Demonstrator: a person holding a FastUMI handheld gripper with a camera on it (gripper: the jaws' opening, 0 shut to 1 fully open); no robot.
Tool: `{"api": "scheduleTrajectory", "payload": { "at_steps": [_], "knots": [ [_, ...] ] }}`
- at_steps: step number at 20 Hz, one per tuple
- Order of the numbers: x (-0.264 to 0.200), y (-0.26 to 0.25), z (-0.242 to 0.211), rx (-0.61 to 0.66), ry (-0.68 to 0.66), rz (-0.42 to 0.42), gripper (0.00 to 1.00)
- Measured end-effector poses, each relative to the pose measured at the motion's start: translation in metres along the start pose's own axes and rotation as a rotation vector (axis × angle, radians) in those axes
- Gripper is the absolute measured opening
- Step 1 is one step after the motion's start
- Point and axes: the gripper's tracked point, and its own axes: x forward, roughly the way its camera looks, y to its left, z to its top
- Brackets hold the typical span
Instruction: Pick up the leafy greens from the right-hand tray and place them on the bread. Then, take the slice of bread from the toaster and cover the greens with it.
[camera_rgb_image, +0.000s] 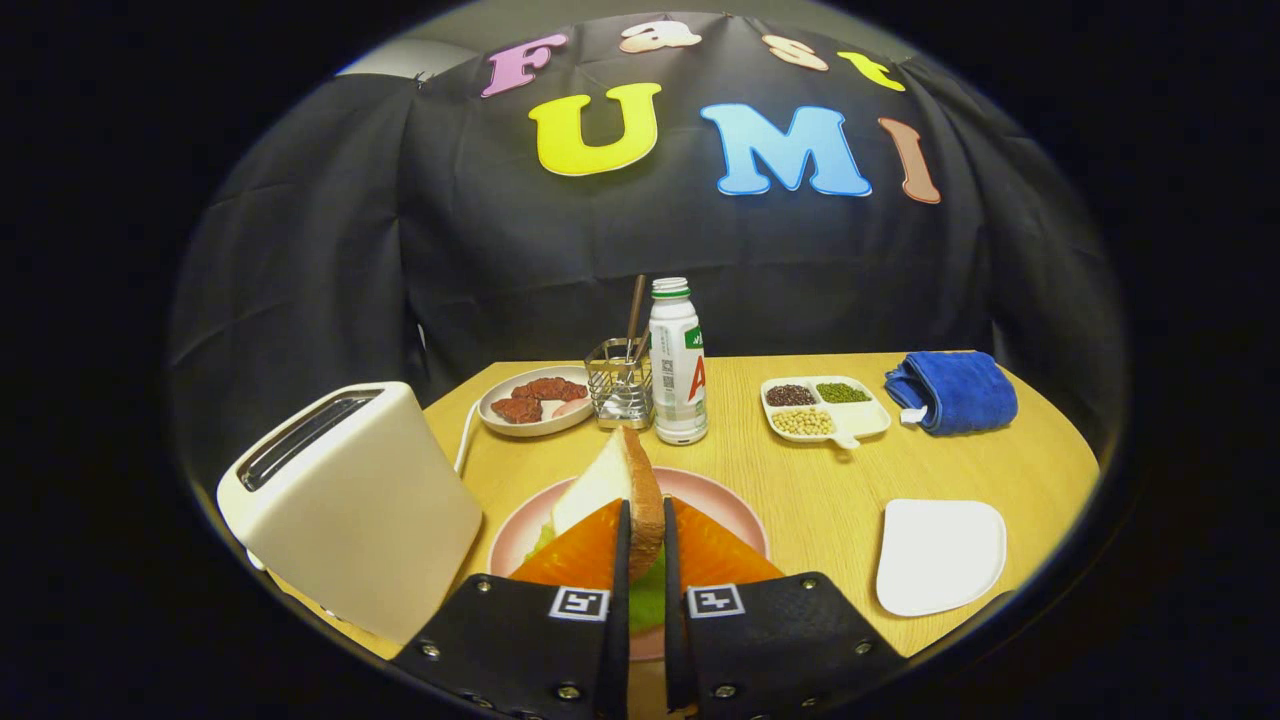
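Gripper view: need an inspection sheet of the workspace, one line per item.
Surface: wooden table.
Job's things: bread slice held on edge between the tool's fingers over the pink plate; leafy greens on the plate under it; toaster beside the plate; white tray bare.
Clutter: plate of meat, wire utensil holder, bottle, divided dish of beans, blue cloth.
Grippers: tool shut on the bread slice.
Cables: white cord behind the toaster.
Surroundings: black cloth wall.
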Motion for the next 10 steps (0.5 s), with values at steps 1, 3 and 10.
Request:
{"api": "scheduleTrajectory", "payload": {
  "at_steps": [1,3,10],
  "knots": [
    [0.001,-0.003,-0.002,-0.007,0.004,-0.002,0.15],
    [0.001,-0.006,-0.005,-0.009,0.011,0.003,0.20],
    [-0.005,-0.026,0.006,0.017,-0.011,0.009,0.33]
  ]
}}
